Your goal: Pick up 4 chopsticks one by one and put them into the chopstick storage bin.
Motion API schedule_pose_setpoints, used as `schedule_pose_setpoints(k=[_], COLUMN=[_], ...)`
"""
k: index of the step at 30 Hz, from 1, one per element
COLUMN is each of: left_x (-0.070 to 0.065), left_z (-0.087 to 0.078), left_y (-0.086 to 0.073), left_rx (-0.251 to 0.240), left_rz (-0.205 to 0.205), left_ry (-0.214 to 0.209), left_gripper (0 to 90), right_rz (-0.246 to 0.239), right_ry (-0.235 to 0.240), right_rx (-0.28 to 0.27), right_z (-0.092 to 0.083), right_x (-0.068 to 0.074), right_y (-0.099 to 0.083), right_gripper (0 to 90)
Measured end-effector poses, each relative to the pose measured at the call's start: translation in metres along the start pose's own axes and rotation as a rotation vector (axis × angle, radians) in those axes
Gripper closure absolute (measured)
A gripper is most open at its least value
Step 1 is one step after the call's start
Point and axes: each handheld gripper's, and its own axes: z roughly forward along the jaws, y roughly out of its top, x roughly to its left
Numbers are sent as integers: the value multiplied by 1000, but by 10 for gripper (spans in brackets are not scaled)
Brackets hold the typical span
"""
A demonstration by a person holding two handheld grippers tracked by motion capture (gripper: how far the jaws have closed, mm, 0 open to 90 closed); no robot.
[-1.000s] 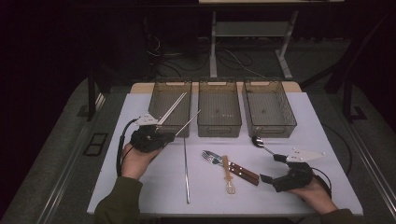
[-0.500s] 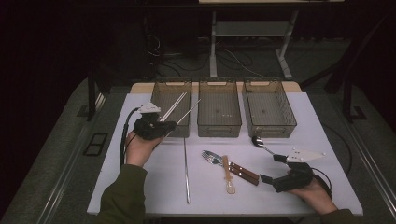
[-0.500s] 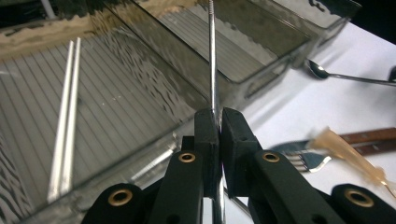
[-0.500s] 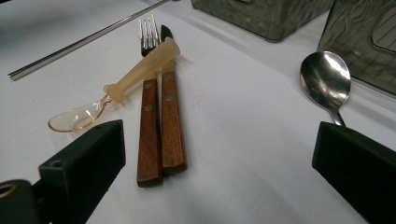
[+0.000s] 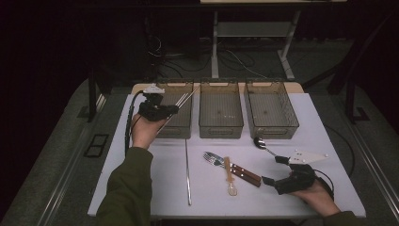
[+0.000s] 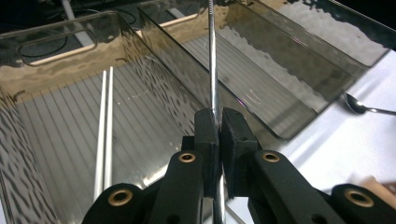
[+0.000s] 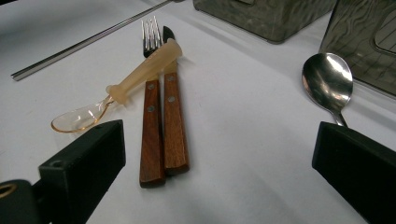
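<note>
Now the left gripper (image 5: 176,108) sits further forward than half a second ago, its tip over the near edge of the left bin (image 5: 165,89) where before it hung short of the bin. Its jaws are pressed together on a metal chopstick (image 6: 213,70), which in the left gripper view rises straight up from between them and crosses above the wall between the left bin and the middle bin (image 5: 221,109). Two white chopsticks (image 6: 104,126) lie side by side on the ribbed floor of the left bin. From the high view a thin metal rod slants out past the gripper over that bin, though whether one or two I cannot tell.

The right gripper (image 5: 275,170) rests where it was, low on the white table (image 5: 155,179) near the right front, jaws spread wide with nothing between them. Just ahead of it lie a wooden-handled fork (image 7: 152,116) and knife (image 7: 173,126) touching along their handles, with a translucent plastic spoon (image 7: 121,88) laid across them. A metal spoon (image 7: 328,81) lies beside the right jaw, near the right bin (image 5: 270,106). Another metal chopstick (image 5: 187,169) lies alone on the table, unmoved.
</note>
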Motion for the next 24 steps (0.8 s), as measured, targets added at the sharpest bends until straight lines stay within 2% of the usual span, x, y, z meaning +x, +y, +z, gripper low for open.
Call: schedule_pose_setpoints(k=[3,7,13,16,19,21,23,24], left_x=[3,11,33,43,50,54,55,55], left_z=[9,18,28,32,37,41,43,44], left_y=[6,13,21,22,20,17,15,14], left_rx=[21,42,63,64,85,83,82,85], left_rz=[12,5,-10,-32,-32,-57,-62,-65], left_ry=[22,55,101,119,148,132,135,159], left_gripper=[849,849,849,849,849,848,847,840], right_rz=[0,0,4,6,8,14,18,20], right_ry=[1,2,9,11,10,10,10,9], right_rx=[-1,-4,-10,-10,-9,-12,-17,-17], right_z=[0,-1,-2,-2,-2,-3,-4,-4], right_x=[0,0,1,1,1,1,1,1], right_y=[0,0,0,0,-1,-1,-1,-2], right_gripper=[25,25,25,25,25,25,25,25])
